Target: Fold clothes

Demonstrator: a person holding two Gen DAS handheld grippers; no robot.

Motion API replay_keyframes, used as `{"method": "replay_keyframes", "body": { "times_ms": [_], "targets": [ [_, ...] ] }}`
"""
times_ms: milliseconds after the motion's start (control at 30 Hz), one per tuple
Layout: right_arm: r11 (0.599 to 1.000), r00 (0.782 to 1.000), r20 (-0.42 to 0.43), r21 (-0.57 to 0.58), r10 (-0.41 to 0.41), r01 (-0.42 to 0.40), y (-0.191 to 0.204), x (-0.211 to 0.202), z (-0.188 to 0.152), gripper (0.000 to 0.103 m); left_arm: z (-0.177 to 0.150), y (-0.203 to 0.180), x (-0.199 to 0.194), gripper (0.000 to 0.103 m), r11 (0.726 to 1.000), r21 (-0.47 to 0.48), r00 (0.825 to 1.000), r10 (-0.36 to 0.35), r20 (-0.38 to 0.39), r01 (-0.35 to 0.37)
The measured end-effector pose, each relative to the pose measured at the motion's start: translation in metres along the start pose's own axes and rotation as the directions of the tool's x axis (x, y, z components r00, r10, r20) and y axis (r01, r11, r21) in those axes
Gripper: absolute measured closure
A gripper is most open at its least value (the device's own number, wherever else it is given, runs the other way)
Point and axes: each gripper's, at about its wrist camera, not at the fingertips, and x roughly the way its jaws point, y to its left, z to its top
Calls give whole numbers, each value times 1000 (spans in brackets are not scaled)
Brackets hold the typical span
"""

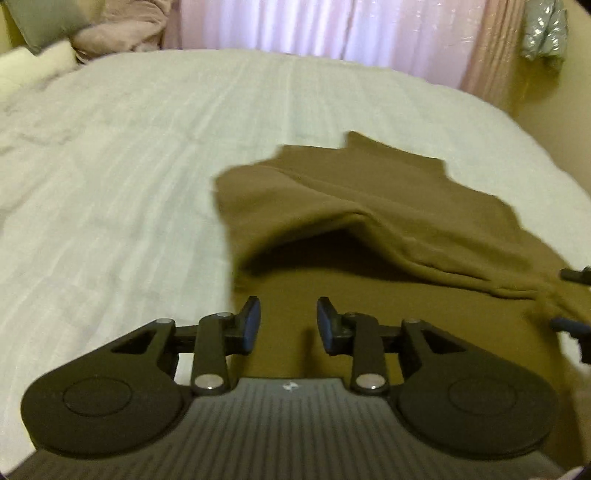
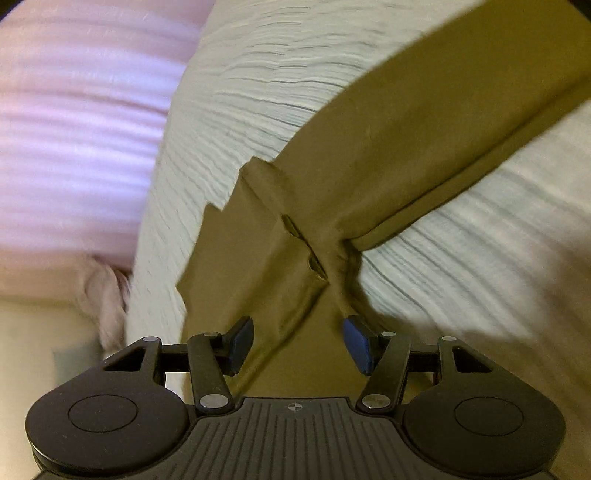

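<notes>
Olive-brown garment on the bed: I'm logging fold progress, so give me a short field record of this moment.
garment: olive-brown fabric garment, partly folded, one edge raised in a ridge
surface: white textured bedspread
left tool: open, over the garment's near part, holding nothing
right tool: open, garment fabric lying between its fingers
background: pink curtain

Right tool [image 2: 298, 345] spread wide over olive garment [image 2: 369, 166] (blurred), pale bedspread [image 2: 258, 92] beneath.
</notes>
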Motion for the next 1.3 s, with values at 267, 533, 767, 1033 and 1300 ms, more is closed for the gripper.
{"method": "replay_keyframes", "body": {
  "times_ms": [267, 533, 767, 1033, 1300],
  "targets": [
    [997, 999, 25, 77, -26, 24, -1, 41, 12, 45, 5, 22, 20, 68, 992, 93, 996, 87, 19, -89],
    [992, 994, 112, -125, -17, 31, 26, 51, 20, 100, 17, 12, 54, 100, 950, 293, 992, 85, 91, -108],
    [930, 978, 193, -340, -78, 141, 29, 39, 19, 100, 3, 12, 65, 99, 882, 453, 991, 94, 98, -129],
    [871, 969, 201, -440, -141, 218, 23, 43, 4, 100, 7, 17, 68, 97, 892, 438, 994, 91, 59, -108],
    [767, 926, 315, -534, -209, 355, 51, 25, 0, 48, 26, 37, 41, 94, 953, 301, 998, 42, -40, -28]
  ]
}}
